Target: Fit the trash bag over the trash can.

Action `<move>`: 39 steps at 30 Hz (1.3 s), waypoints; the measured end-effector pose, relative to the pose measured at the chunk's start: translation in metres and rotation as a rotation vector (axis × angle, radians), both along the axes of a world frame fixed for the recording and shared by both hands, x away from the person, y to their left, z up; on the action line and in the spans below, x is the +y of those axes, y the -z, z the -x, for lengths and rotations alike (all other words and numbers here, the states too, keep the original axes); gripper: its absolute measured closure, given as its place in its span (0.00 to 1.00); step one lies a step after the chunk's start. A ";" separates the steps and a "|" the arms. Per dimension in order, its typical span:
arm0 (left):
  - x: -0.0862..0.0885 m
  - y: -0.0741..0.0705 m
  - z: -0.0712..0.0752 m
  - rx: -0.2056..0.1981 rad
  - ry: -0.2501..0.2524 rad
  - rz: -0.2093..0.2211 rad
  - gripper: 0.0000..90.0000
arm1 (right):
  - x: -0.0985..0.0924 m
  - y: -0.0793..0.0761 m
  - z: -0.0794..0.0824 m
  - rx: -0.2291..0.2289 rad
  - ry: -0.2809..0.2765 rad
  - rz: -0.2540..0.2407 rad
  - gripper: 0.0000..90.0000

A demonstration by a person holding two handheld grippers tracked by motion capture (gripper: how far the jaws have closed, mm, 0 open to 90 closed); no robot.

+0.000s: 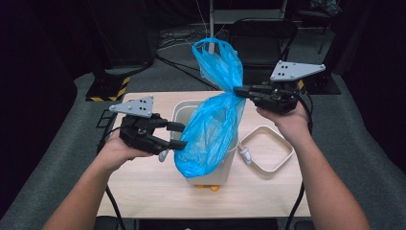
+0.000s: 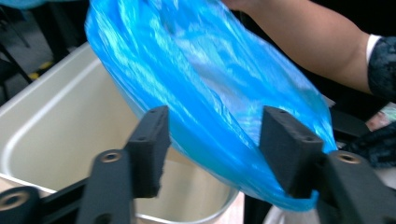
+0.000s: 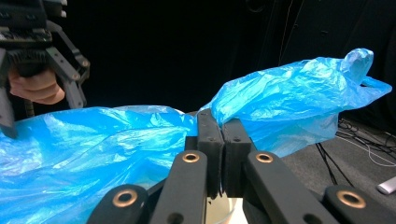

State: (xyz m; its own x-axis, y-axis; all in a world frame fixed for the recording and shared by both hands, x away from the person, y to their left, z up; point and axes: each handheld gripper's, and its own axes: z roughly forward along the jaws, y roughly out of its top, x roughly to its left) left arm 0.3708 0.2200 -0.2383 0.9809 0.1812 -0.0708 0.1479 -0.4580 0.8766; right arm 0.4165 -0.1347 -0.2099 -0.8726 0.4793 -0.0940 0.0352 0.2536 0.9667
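The right tongs (image 1: 239,91) are pressed together on the gathered neck of a blue plastic bag (image 1: 210,129), pinching the film so that the bag hangs from them over a cream rectangular bin (image 1: 179,112) standing on the desk (image 1: 143,187). In the right gripper view the two black jaws meet with the crumpled plastic squeezed between them, the bag's loose top and handles (image 3: 327,88) spreading beyond them on one side and its body billowing on the other.

The left tongs (image 1: 179,135) stand about half spread beside the lower part of the bag. In the left gripper view the bag's bulging side lies between the two pads (image 2: 292,149); the plastic touches the pad on that view's right, while whether the other pad touches it I cannot tell. No squeeze shows in the film there.

The bag's bottom sags into the bin's open top. The bin's lid (image 1: 268,151) lies flat on the desk just beside the bin, on the person's right.
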 end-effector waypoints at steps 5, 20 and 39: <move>-0.003 0.007 -0.003 -0.002 0.019 -0.043 0.76 | -0.001 0.003 0.000 0.003 0.002 0.002 0.98; -0.010 -0.009 -0.031 -0.099 -0.072 -0.033 0.98 | -0.024 -0.004 0.010 -0.030 0.036 -0.022 0.99; -0.028 0.008 -0.068 -0.074 -0.135 -0.059 0.98 | -0.036 -0.004 0.010 -0.052 0.086 -0.019 0.99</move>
State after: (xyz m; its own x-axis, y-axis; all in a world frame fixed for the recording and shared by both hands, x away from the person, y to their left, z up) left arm 0.4392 0.1923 -0.2460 0.9495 0.3134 0.0155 0.1474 -0.4893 0.8595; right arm 0.4066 -0.1705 -0.2062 -0.8223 0.5543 -0.1288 0.0054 0.2338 0.9723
